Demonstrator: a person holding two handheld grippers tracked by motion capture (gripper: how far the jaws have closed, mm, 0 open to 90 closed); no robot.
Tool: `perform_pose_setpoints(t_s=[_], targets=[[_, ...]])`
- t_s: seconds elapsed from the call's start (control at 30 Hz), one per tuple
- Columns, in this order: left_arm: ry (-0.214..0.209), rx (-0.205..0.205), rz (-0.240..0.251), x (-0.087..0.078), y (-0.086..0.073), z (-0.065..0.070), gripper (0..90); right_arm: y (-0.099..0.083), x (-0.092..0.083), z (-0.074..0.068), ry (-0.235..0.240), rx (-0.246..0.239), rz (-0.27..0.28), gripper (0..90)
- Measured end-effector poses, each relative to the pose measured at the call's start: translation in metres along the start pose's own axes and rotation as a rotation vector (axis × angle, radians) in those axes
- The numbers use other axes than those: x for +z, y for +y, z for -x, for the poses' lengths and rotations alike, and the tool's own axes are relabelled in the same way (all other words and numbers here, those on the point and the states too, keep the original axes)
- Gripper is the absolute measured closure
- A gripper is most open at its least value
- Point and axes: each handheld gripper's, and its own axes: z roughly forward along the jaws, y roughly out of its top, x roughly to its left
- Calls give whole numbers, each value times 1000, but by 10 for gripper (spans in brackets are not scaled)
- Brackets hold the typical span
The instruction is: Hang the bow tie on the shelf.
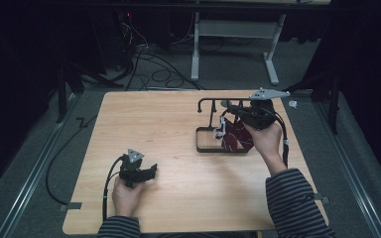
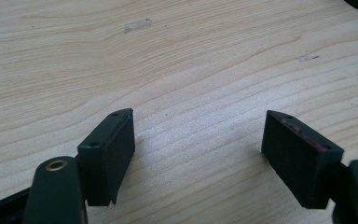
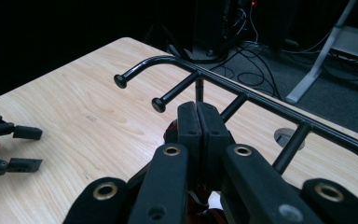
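The dark red cloth (image 1: 235, 136) hangs at the black metal rack (image 1: 213, 101), on the right far part of the wooden table (image 1: 178, 198); it is a soft folded piece with a pale pattern on it, and a small white tag (image 1: 221, 133) shows at its left edge; its lower part falls over the flat base frame (image 1: 206, 148) of the rack. There is one cloth, one rack and two grippers; in the right gripper view the rack's top bar (image 3: 261, 100) carries pegs, of which four show there, two with round knob ends (image 3: 120, 81). The right gripper (image 1: 228, 110) is above the cloth, just beside the top bar; its jaws are pressed together, pad against pad, and a bit of red cloth (image 3: 170, 133) shows just behind them, but I cannot tell whether fabric is pinched. The left gripper (image 2: 198, 154) rests low over the bare table at the near left, well apart from the rack; its fingers (image 2: 114, 149) stand wide with nothing between.
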Motion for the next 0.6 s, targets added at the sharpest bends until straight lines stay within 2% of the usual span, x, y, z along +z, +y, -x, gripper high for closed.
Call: perform_pose_setpoints(t_s=[0.6], targets=[[0,-2,2,0,0,0,262,6,12,9,-40,19,-6,900]])
